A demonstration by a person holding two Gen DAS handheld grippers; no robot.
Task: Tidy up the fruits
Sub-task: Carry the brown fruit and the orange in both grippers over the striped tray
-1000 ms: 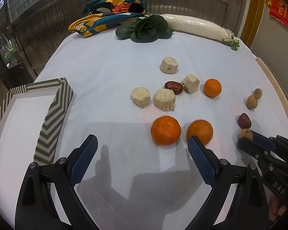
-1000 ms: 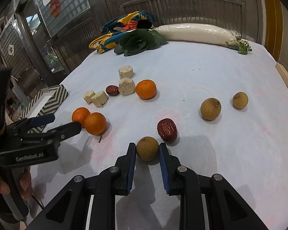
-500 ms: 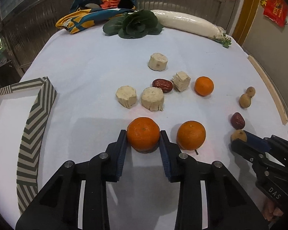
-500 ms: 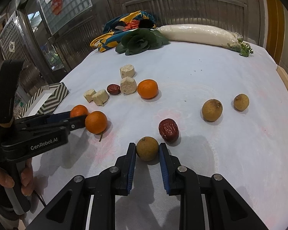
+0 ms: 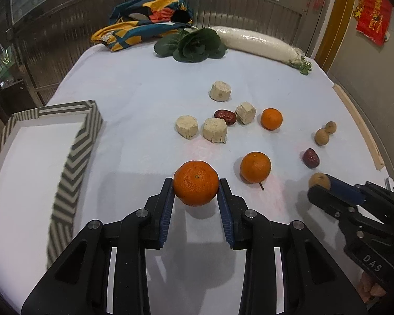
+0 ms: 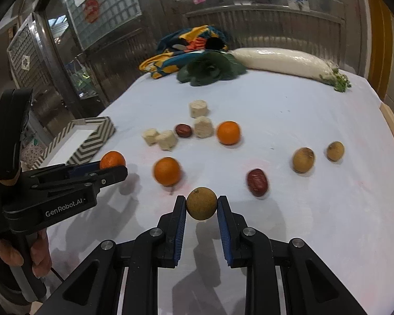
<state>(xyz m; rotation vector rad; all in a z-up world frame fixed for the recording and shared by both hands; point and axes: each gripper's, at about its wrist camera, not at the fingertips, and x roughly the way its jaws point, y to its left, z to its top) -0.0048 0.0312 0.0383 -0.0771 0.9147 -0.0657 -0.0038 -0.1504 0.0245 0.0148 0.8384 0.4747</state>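
The left gripper [image 5: 196, 191] is clamping an orange [image 5: 196, 186]; the right gripper [image 6: 201, 206] is pinching a longan [image 6: 201, 203], both angling downward.

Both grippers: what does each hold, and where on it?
The left gripper clamps an orange across its sides. The right gripper clamps a small brown round fruit across its sides.

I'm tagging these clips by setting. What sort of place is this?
Probably a commercial kitchen or food-prep room: metal cabinet fronts, a glass-block wall, and a cloth-covered table with a daikon.
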